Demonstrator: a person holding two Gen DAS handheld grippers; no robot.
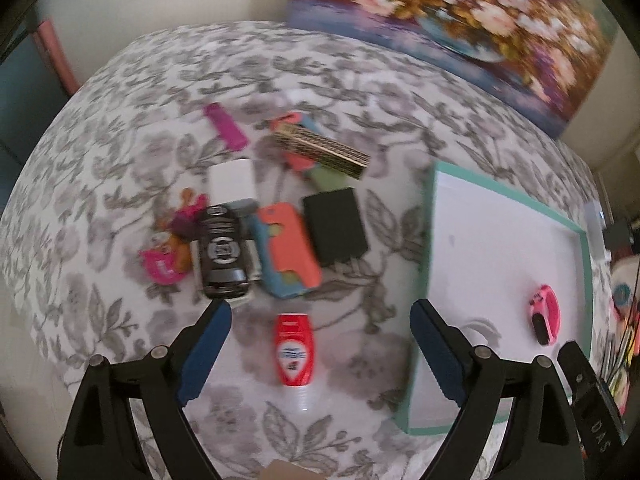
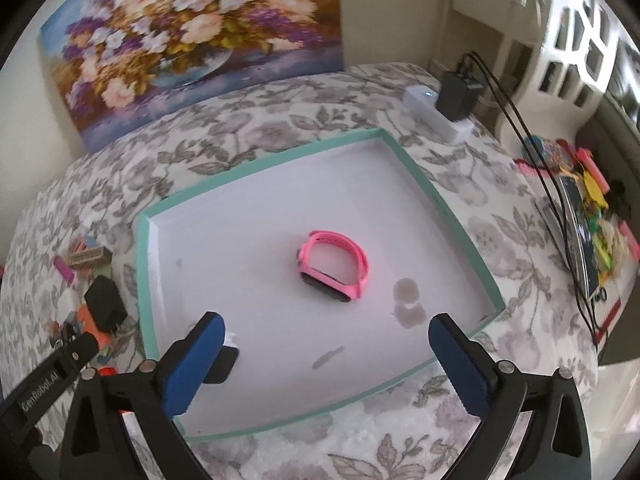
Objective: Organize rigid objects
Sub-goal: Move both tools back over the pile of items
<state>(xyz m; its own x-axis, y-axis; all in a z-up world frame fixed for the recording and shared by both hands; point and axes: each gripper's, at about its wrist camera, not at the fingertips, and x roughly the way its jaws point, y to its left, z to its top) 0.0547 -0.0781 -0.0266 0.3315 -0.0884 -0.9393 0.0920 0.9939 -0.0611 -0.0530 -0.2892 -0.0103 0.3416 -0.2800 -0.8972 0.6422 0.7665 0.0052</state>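
A teal-rimmed white tray (image 1: pixel 425 248) (image 2: pixel 448 208) lies on the floral cloth with a pink smartwatch (image 1: pixel 545 314) (image 2: pixel 334 264) inside it. My left gripper (image 1: pixel 320 330) is open over a small red bottle (image 1: pixel 293 350). Beyond it lie a black remote (image 1: pixel 222 252), an orange phone case (image 1: pixel 290 246), a black charger block (image 1: pixel 335 227) (image 2: pixel 105 304), a white box (image 1: pixel 231 180), a magenta lighter (image 1: pixel 225 125), a patterned box (image 1: pixel 320 150) and pink toys (image 1: pixel 168 254). My right gripper (image 2: pixel 326 338) is open and empty over the tray's near part.
A flower painting (image 1: pixel 460 12) (image 2: pixel 192 36) leans on the wall behind the table. A white power strip with a black adapter (image 2: pixel 454 98) sits at the far right corner, its cables running down. Colourful clutter (image 2: pixel 592 208) lies right of the table.
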